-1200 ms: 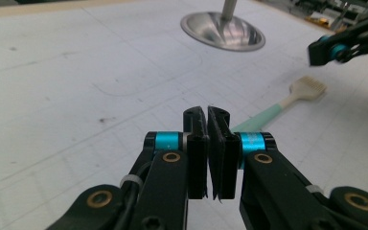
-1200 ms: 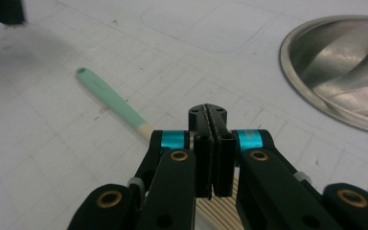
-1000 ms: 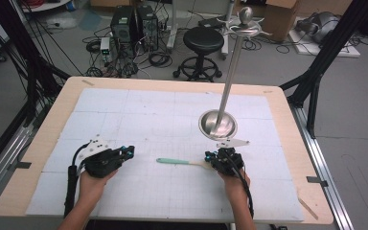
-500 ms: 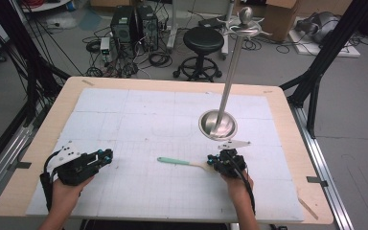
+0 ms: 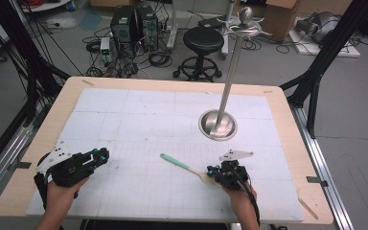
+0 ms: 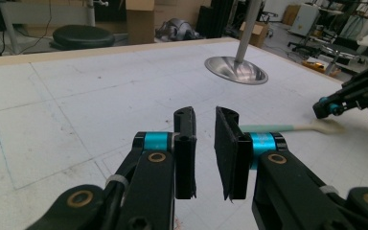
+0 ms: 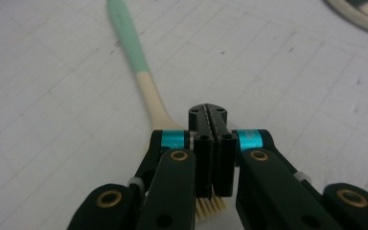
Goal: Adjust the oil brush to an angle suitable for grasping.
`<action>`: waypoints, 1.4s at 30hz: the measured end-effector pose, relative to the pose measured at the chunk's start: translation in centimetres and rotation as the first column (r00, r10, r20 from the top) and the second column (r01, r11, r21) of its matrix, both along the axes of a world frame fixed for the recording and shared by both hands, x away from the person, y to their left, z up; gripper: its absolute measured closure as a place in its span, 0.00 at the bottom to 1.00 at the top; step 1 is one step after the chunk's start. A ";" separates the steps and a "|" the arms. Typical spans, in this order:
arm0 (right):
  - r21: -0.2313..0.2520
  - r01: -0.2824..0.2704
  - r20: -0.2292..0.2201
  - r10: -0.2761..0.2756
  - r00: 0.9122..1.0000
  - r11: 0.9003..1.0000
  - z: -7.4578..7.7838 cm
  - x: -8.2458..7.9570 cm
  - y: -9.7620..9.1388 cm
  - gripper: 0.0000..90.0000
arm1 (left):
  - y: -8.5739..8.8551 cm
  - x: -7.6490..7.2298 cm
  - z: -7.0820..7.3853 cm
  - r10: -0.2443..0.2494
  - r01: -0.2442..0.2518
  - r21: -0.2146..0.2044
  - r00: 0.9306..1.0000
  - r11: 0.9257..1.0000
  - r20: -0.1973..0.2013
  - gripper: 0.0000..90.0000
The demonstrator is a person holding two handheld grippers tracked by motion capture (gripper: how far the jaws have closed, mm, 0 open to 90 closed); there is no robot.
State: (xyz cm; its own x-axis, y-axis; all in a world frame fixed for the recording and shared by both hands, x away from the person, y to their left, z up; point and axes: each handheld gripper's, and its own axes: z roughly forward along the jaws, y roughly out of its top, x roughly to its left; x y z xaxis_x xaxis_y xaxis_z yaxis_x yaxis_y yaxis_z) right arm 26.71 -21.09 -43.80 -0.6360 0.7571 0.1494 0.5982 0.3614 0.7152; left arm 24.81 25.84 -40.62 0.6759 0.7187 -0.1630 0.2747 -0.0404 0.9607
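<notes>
White gridded counter (image 5: 124,120) carries a steel stand (image 5: 218,124); right gripper (image 5: 214,171), jaws pressed together, rests over a fork (image 5: 184,166); left gripper (image 5: 103,156), jaws just parting, holds nothing.

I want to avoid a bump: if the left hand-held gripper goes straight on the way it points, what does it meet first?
Probably the spoon: its green handle lies just beyond the left hand-held gripper, though depth is unclear.
</notes>
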 end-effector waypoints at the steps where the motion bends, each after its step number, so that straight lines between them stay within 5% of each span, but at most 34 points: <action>1: 0.005 -0.008 -0.002 0.008 1.000 1.000 0.0 -0.3 0.0 1.00 | 0.0 0.0 0.0 0.001 -0.001 -0.002 1.000 1.000 0.005 0.85; 6: 0.057 -0.007 0.071 0.003 0.997 0.998 1.0 -1.5 -0.5 0.98 | 0.1 -0.1 0.1 -0.005 0.005 -0.030 1.000 1.000 0.014 0.70; 9: 0.136 0.022 0.154 -0.043 0.987 0.991 2.3 -2.5 -1.5 0.81 | 0.1 -0.3 0.3 -0.025 0.027 -0.055 0.999 0.998 0.029 0.58; 11: 0.146 0.026 0.173 -0.052 0.983 0.989 2.6 -2.8 -1.7 0.75 | 0.1 -0.4 0.3 -0.031 0.033 -0.058 0.999 0.998 0.033 0.55; 14: 0.163 0.048 0.254 -0.089 0.963 0.985 3.6 -3.7 -2.2 0.53 | 0.2 -0.6 0.3 -0.047 0.049 -0.072 0.998 0.996 0.036 0.44; 15: 0.156 0.069 0.306 -0.115 0.945 0.985 4.3 -4.4 -2.5 0.40 | 0.4 -0.7 0.3 -0.055 0.058 -0.081 0.998 0.995 0.044 0.36; 16: 0.156 0.069 0.306 -0.115 0.945 0.985 4.3 -4.4 -2.5 0.40 | 0.4 -0.7 0.3 -0.055 0.058 -0.081 0.998 0.995 0.044 0.34; 17: 0.162 0.072 0.344 -0.124 0.931 0.984 4.9 -4.9 -2.9 0.30 | 0.5 -0.8 0.3 -0.054 0.058 -0.086 0.997 0.995 0.047 0.31; 21: 0.160 0.089 0.374 -0.144 0.916 0.983 5.3 -5.8 -3.5 0.19 | 0.7 -1.2 0.3 -0.031 0.037 -0.108 0.998 0.993 0.051 0.20; 25: 0.202 0.092 0.399 -0.168 0.901 0.975 5.7 -6.4 -4.5 0.19 | 0.9 -1.8 0.5 -0.031 0.040 -0.109 0.996 0.993 0.082 0.21; 36: 0.205 0.095 0.408 -0.173 0.896 0.974 5.7 -6.5 -4.9 0.19 | 1.1 -1.8 0.0 -0.011 0.019 -0.115 0.998 0.993 0.065 0.22; 42: 0.190 0.091 0.398 -0.162 0.903 0.978 5.5 -6.5 -4.8 0.19 | 0.9 -1.6 -0.1 -0.018 0.026 -0.118 0.998 0.993 0.065 0.22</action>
